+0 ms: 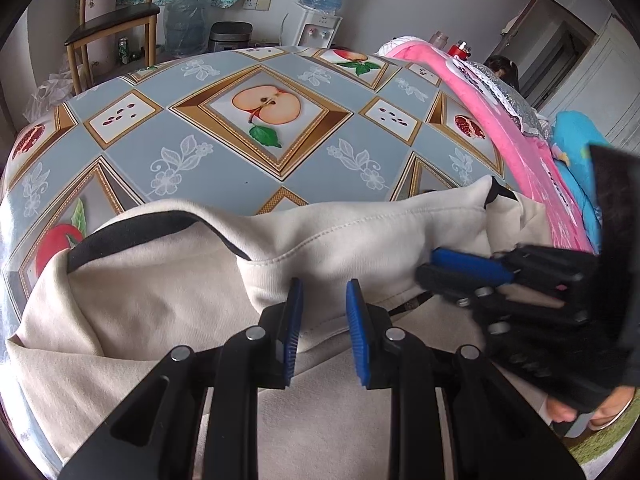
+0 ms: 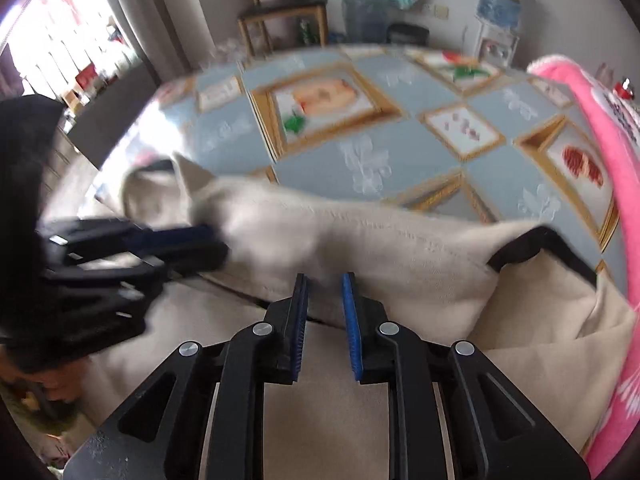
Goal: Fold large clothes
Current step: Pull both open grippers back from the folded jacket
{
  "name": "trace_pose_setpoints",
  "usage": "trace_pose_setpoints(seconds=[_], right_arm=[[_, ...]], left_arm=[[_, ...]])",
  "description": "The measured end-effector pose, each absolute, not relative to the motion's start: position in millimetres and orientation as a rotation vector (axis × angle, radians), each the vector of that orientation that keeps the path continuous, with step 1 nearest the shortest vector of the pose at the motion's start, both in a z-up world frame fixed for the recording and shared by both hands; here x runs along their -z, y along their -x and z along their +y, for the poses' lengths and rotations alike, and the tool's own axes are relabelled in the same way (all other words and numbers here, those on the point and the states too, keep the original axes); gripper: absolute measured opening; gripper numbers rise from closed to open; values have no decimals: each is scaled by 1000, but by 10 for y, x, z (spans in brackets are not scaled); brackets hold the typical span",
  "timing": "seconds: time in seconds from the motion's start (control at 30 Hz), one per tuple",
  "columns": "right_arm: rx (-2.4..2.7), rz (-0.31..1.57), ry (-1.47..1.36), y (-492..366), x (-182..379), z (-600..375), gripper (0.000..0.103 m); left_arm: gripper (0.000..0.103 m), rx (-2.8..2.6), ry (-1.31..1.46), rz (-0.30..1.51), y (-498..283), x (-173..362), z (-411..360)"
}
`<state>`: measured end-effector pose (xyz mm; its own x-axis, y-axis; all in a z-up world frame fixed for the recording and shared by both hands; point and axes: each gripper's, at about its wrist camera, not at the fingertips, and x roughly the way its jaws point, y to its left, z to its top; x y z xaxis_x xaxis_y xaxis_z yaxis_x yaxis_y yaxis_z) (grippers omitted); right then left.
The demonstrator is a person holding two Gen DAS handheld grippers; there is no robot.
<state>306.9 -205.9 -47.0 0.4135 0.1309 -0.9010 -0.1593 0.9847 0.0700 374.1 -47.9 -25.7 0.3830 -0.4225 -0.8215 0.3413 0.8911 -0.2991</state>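
Observation:
A cream garment (image 1: 168, 304) with black trim lies bunched at the near edge of the table (image 1: 224, 160), which wears a fruit-pattern cloth. My left gripper (image 1: 324, 292) is shut on a thick fold of the garment, and cream cloth fills the gap between its blue pads. From the right, my right gripper (image 1: 430, 262) pinches the same fold a short way along. In the blurred right wrist view the right gripper (image 2: 325, 284) is shut on the garment (image 2: 400, 248). There the left gripper (image 2: 216, 240) grips the cloth at the left.
A pink cloth (image 1: 480, 92) runs along the table's right side, with a blue item (image 1: 576, 132) beyond it. A wooden chair (image 1: 116, 16), a water dispenser (image 1: 320, 28) and spare bottles stand behind the table. A hand (image 1: 560, 412) shows at lower right.

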Motion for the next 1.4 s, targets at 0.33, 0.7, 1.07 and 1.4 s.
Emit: trace_pose_setpoints(seconds=[0.33, 0.7, 1.07, 1.4], right_arm=[[-136, 1030, -174, -2435, -192, -2432, 59], [-150, 925, -225, -833, -705, -2421, 88], [-146, 1066, -171, -506, 95, -1624, 88], [-107, 1142, -93, -525, 377, -1443, 88]], left_arm=[[33, 458, 67, 1034, -3454, -188, -345], [77, 373, 64, 892, -1786, -701, 683], [77, 169, -35, 951, -1059, -20, 908], [77, 136, -142, 977, -1154, 154, 787]])
